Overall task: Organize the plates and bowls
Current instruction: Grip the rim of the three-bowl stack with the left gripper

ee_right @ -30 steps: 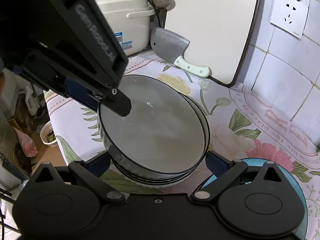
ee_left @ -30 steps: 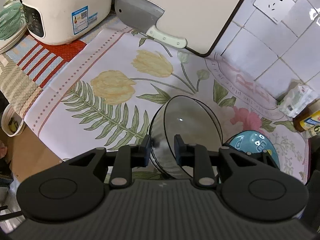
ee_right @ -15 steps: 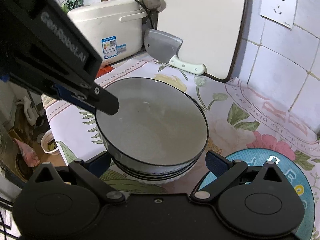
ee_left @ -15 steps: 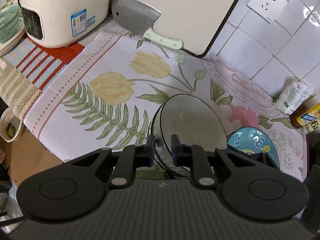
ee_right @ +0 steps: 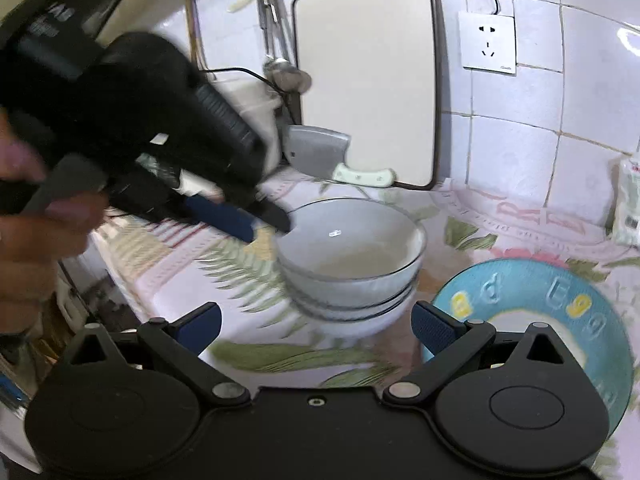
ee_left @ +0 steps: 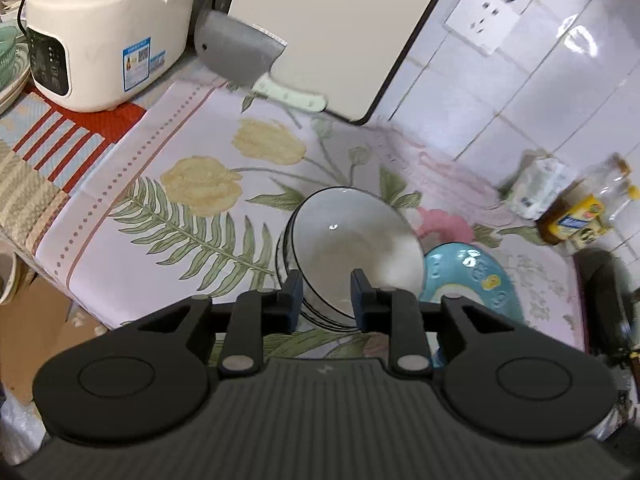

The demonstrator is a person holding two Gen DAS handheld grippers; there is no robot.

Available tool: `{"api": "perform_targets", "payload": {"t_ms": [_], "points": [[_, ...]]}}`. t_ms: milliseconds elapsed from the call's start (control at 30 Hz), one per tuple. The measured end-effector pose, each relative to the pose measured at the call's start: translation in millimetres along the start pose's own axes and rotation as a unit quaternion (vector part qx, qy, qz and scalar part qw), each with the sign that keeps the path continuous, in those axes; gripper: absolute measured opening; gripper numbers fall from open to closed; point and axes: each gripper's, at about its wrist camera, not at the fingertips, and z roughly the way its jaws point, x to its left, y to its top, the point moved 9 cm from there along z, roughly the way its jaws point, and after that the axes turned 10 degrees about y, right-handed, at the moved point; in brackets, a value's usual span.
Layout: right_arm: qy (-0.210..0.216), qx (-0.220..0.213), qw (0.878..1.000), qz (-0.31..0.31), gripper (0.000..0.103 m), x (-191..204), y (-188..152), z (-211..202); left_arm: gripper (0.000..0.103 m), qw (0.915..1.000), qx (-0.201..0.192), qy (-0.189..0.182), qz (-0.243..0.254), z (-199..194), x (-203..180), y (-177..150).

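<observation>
My right tongs (ee_right: pixel 316 322) stand wide open and empty before the bowl stack (ee_right: pixel 352 276) on the bench (ee_left: pixel 168 216). My left tongs (ee_left: pixel 326 296), parted, straddle the top bowl (ee_left: pixel 356 244) rim; I should withdraw straight, without dragging it.

So there's a stack of white bowls (ee_right: pixel 350 276) with thin dark rims, nested upright on the floral cloth, three I think, blur makes it hard to count. Top one's empty and glossy. Just beside it sits a blue plate (ee_right: pixel 560 320) with raised letters.
</observation>
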Motion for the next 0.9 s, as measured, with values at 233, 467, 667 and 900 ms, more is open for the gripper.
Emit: {"api": "perform_targets", "payload": {"t_ms": [233, 467, 667, 900], "points": [[-0.024, -0.012, 0.999, 0.032, 0.102, 20.3, -33.2, 6.2, 0.034, 0.9991, -0.02, -0.037, 0.004, -16.9, 6.4, -4.2], [-0.066, -0.024, 0.997, 0.015, 0.102, 10.3, -53.9, 49.3, 0.039, 0.9968, -0.03, -0.069, 0.026, 3.4, 18.3, -4.9], [-0.108, -0.033, 0.993, 0.04, 0.1, -7.0, -63.8, 85.2, 0.041, 0.9927, -0.029, -0.11, 0.04, 34.7, 33.8, 3.1], [-0.155, -0.066, 0.985, 0.031, 0.099, -10.4, -56.3, 102.8, 0.044, 0.988, 0.0, -0.154, 0.003, 71.7, 44.3, 21.7]]}}
